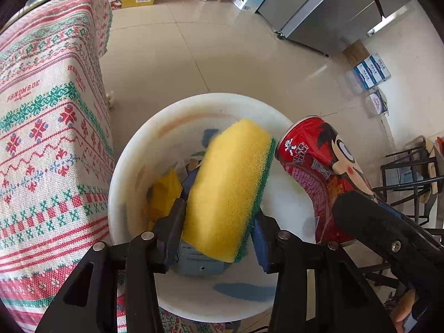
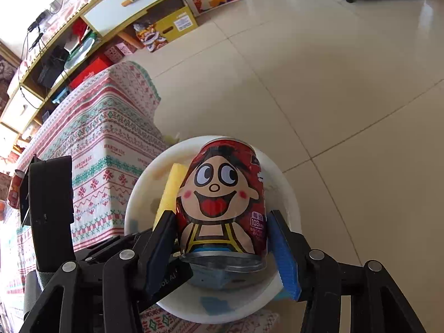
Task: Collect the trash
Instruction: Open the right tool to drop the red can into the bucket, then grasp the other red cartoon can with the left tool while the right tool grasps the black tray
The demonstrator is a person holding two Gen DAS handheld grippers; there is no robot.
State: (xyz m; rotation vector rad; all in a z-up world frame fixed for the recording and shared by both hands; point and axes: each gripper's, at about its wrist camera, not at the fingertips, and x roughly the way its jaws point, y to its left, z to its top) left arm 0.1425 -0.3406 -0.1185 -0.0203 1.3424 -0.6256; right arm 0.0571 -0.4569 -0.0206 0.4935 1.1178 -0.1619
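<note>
A yellow sponge (image 1: 227,188) with a green scouring side hangs tilted between the fingers of my left gripper (image 1: 219,211), and both pads touch its sides. It is held just above a white round bin (image 1: 133,152) with yellow and blue scraps inside. My right gripper (image 2: 222,216) is shut on a red drink can (image 2: 222,194) with a cartoon face, held over the same bin (image 2: 288,194). In the left wrist view the can (image 1: 313,166) leans right of the sponge. In the right wrist view the sponge (image 2: 172,191) shows left of the can.
A table under a red and green patterned cloth (image 1: 41,138) stands close on the bin's left. Another red can (image 2: 14,191) stands on it. Beige floor tiles (image 2: 333,97) stretch beyond. Shelves and boxes (image 2: 172,25) line the far wall, and black chair frames (image 1: 410,177) stand at the right.
</note>
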